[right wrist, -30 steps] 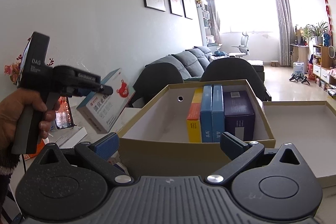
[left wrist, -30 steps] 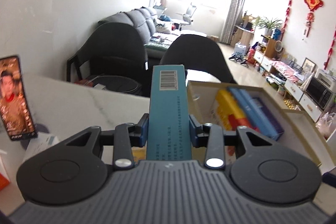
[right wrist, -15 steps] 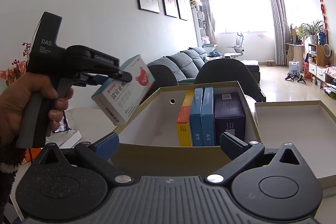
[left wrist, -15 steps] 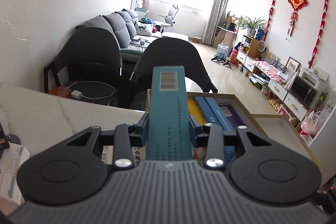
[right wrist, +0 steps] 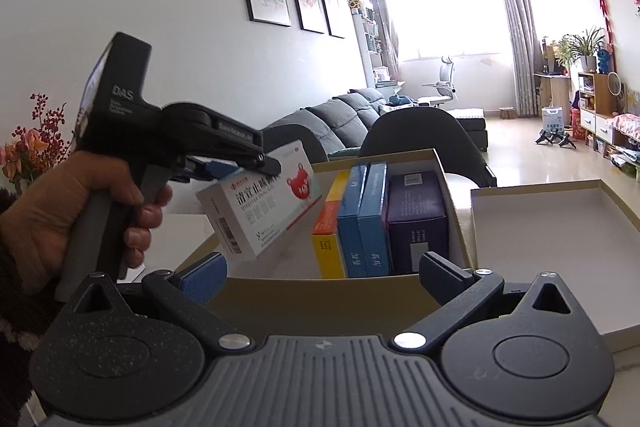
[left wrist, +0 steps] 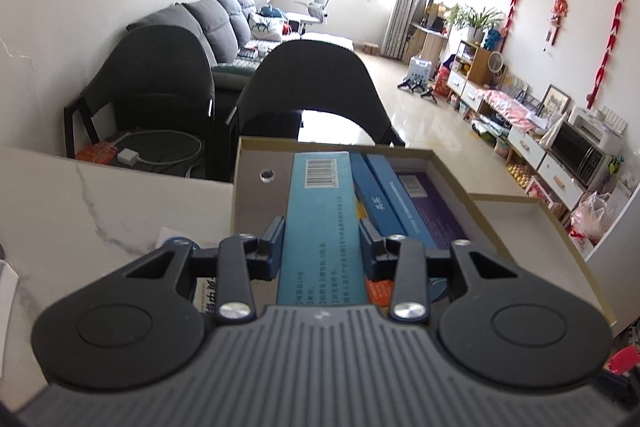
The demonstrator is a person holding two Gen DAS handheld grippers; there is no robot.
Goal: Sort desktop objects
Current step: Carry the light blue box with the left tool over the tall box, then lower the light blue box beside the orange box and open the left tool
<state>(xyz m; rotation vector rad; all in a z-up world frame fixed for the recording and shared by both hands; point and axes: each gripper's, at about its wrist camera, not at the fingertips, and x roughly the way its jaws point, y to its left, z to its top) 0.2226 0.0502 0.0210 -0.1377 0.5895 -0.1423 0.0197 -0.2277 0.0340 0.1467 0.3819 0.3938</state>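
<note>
teal cardboard fills the middle of my left wrist view: the left gripper (left wrist: 322,247) has its jaws closed on a medicine box (left wrist: 322,227), one pad on each long side, the barcode end pointing away from me. in my right wrist view the same medicine box (right wrist: 260,211) shows its white face with a red bear, tilted, its lower corner hanging over the left part of the open cardboard box (right wrist: 340,301). i cannot tell whether it touches the box's wall. a hand (right wrist: 76,219) at the left edge of that frame grips the left tool's handle.

inside the cardboard box, toward its right side, a row of packs stands on edge: a yellow and orange pack (right wrist: 330,231), two blue packs (right wrist: 362,219) pressed together, and a dark purple box (right wrist: 416,215) at the right end. the space to the left of the row is bare, and the held pack hangs above it.

my right gripper (right wrist: 322,271) sits at the bottom centre of its own frame, fingers spread wide with nothing between them, just in front of the near wall of the cardboard box. the box lid (right wrist: 560,223) lies open-side up at the right of the frame, just beside the box, on the white marble table (left wrist: 100,199).
</note>
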